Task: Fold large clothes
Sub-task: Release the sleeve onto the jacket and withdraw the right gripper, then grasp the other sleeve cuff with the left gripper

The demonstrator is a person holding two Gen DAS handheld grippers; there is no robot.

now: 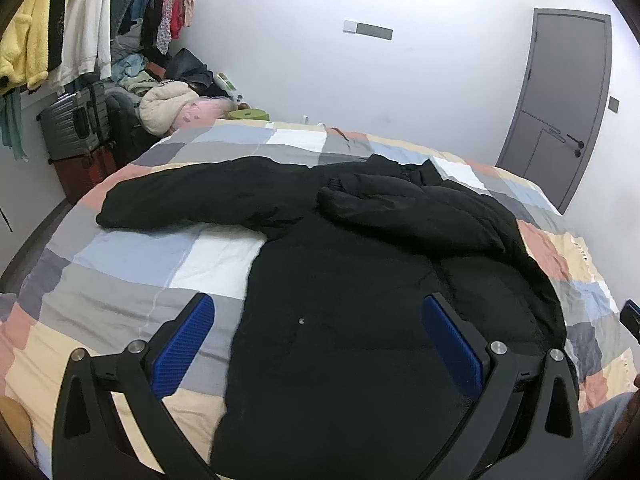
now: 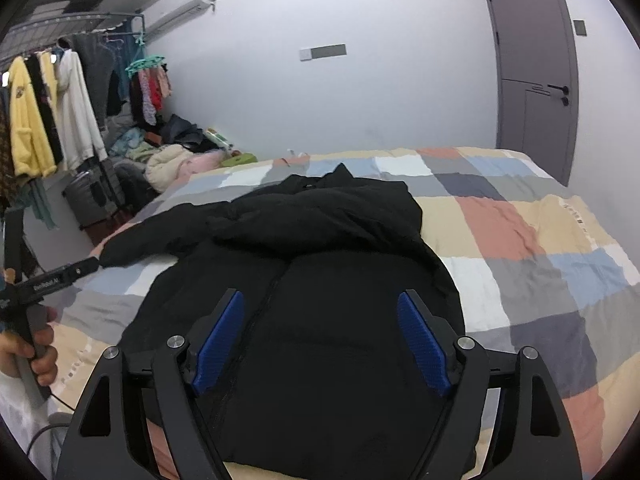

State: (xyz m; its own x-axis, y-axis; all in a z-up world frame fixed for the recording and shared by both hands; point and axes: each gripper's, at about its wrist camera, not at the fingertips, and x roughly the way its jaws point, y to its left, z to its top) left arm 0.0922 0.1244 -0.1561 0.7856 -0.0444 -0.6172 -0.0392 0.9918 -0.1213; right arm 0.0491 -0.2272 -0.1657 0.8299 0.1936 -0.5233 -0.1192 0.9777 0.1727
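One large black padded jacket (image 1: 360, 280) lies spread across the near half of the bed (image 1: 160, 248), its hem toward the near edge and its collar toward the far edge by the wall. The right sleeve (image 1: 400, 208) is already laid across the chest; the left sleeve (image 1: 180, 196) runs out flat toward the left edge of the checked cover. Judging by that, the step in hand is to bring the left sleeve in over the body so it matches the other. To do it well, the left gripper (image 1: 316, 332), whose blue pads stand spread wide with nothing between them, should travel out to the cuff near the left edge, pinch only the sleeve cloth and not the cover beneath, then lift it low and lay it across without dragging the body askew. The right gripper (image 2: 320, 328), likewise spread and empty, hovers over the zip line (image 2: 256, 320) of the lower front; pressing there would probably keep the puffy filling from sliding. The padding looks springy, so a folded sleeve may creep back unless smoothed flat.
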